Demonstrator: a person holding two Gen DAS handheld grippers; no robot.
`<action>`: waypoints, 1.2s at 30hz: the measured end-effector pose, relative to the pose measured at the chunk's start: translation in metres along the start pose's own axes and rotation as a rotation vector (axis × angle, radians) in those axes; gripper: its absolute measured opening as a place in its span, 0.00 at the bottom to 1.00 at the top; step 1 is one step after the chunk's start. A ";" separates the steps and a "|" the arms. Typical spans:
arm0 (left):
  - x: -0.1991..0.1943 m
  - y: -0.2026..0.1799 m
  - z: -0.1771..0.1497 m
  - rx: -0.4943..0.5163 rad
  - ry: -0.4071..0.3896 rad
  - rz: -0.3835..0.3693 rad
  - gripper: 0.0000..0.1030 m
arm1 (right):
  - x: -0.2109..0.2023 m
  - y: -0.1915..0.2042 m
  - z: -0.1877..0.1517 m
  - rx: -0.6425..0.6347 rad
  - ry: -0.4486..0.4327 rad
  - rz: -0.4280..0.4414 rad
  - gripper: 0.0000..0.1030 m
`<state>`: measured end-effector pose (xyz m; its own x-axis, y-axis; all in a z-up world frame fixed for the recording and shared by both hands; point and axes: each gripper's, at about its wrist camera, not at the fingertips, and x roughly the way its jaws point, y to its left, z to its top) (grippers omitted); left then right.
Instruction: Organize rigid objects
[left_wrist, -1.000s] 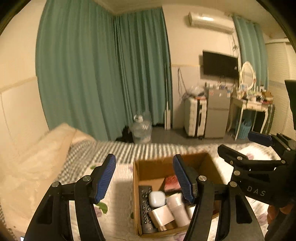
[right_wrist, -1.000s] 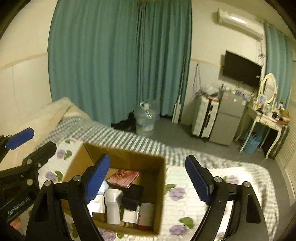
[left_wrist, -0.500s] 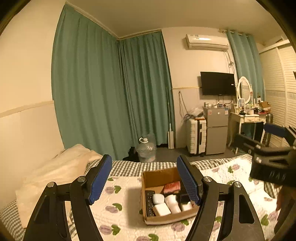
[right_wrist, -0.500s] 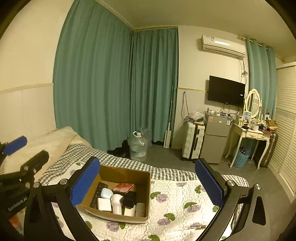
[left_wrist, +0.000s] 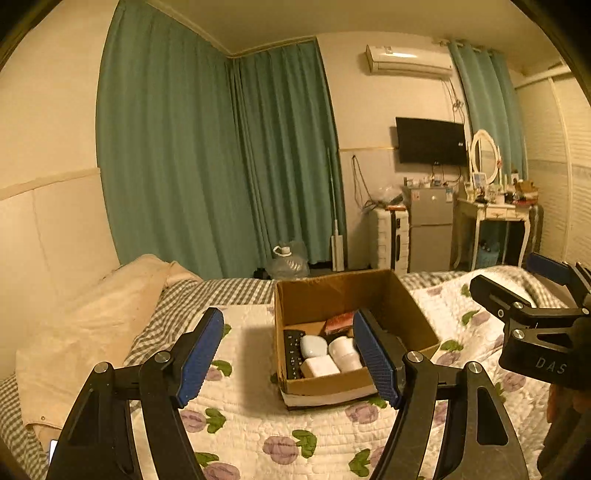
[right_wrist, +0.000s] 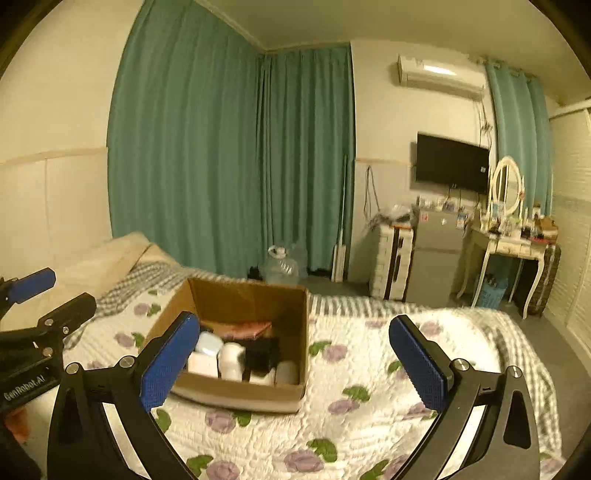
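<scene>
An open cardboard box (left_wrist: 332, 295) stands on the flowered quilt of a bed; it also shows in the right wrist view (right_wrist: 240, 295). Inside lie a black remote (left_wrist: 291, 350), a pale blue case (left_wrist: 313, 345), a white block (left_wrist: 319, 367), a white cup (left_wrist: 345, 352) and a red flat item (left_wrist: 340, 319). My left gripper (left_wrist: 288, 354) is open and empty, held above the bed in front of the box. My right gripper (right_wrist: 295, 363) is open and empty, to the right of the box front. Each gripper shows at the other view's edge.
A cream pillow (left_wrist: 85, 317) lies at the bed's left. Beyond the bed stand green curtains (left_wrist: 207, 166), a water jug (left_wrist: 288, 260), a suitcase (left_wrist: 389, 236), a small fridge (left_wrist: 430, 229) and a dressing table (left_wrist: 495, 218). The quilt (right_wrist: 369, 369) stretches right of the box.
Both views pulled back and up from the box half a second ago, then came down and closer again. Both grippers stay open and empty.
</scene>
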<state>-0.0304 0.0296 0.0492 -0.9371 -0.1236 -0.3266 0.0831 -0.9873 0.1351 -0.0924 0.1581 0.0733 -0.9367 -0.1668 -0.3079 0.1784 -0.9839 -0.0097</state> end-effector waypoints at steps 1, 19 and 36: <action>0.002 0.000 -0.003 -0.005 0.008 -0.006 0.73 | 0.002 0.000 -0.001 0.004 0.007 0.002 1.00; 0.006 0.004 -0.015 -0.027 0.056 0.006 0.73 | 0.006 0.001 -0.005 0.001 0.034 0.003 1.00; 0.008 0.007 -0.015 -0.031 0.071 0.003 0.73 | 0.008 0.003 -0.007 -0.005 0.058 -0.001 1.00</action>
<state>-0.0322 0.0203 0.0335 -0.9104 -0.1324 -0.3920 0.0975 -0.9894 0.1079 -0.0971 0.1539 0.0640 -0.9180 -0.1616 -0.3622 0.1789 -0.9838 -0.0144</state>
